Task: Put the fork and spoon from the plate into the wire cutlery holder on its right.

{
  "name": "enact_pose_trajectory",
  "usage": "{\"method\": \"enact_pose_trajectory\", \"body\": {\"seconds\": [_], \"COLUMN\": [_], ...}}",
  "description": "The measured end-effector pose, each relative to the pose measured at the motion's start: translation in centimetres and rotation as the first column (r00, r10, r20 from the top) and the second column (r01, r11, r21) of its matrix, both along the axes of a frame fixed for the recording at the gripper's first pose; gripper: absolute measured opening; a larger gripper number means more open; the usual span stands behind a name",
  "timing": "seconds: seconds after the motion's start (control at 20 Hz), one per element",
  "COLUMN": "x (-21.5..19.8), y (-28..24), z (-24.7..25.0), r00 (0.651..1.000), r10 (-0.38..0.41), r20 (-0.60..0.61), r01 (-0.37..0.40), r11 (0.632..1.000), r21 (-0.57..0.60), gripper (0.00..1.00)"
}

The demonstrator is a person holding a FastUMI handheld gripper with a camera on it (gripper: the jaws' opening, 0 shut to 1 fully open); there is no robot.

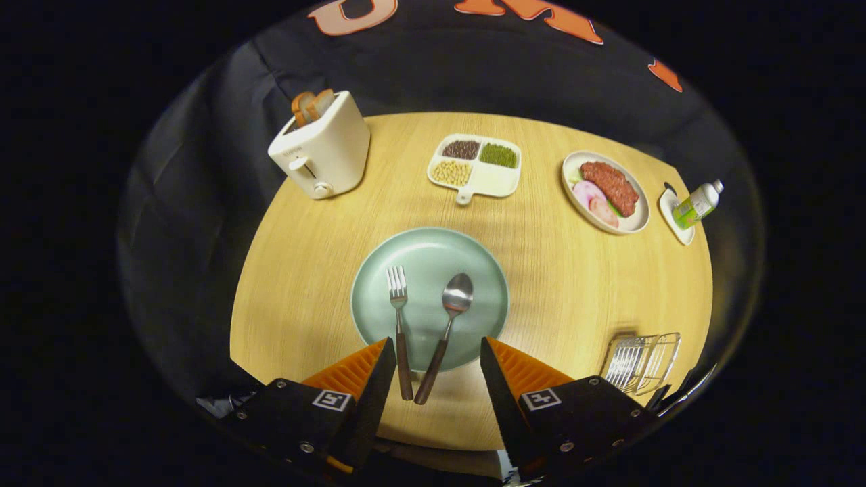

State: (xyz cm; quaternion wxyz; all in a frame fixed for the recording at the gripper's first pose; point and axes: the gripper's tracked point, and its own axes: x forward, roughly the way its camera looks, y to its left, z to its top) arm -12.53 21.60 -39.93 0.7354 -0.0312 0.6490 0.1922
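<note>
On the plate (473, 270) lie fork (400, 325) and spoon (448, 325), handles between the parted fingers (379, 368).

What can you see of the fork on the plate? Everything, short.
The fork looks like shiny metal at the tines and neck, with a dark brownish handle. It lies flat on the pale green plate, tines pointing away from the gripper, handle overhanging the near rim onto the wooden table. The spoon lies just right of it; the handle ends nearly meet. The handle end sits between the open fingers, untouched.
</note>
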Motion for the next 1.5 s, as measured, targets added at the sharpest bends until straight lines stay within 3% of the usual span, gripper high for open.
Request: {"method": "enact_pose_trajectory", "body": {"seconds": [0.45,0.75,0.9,1.2,1.5], "x": [-1.6,-3.2,-3.3,-1.7,0.2], "y": [0.9,0.7,0.7,0.6,0.5], "z": [-6.9,-9.8,-10.7,-11.1,-9.3], "r00": [0.983,0.967,0.965,0.975,0.989], "r10": [-0.032,-0.055,-0.069,-0.090,-0.108], "r20": [-0.179,-0.249,-0.252,-0.205,-0.101], "r01": [0.011,0.010,0.023,0.063,0.104], "r11": [0.993,0.984,0.983,0.989,0.993], "r21": [-0.116,-0.179,-0.180,-0.133,-0.048], "gripper": [0.55,0.32,0.19,0.05,0.05]}}
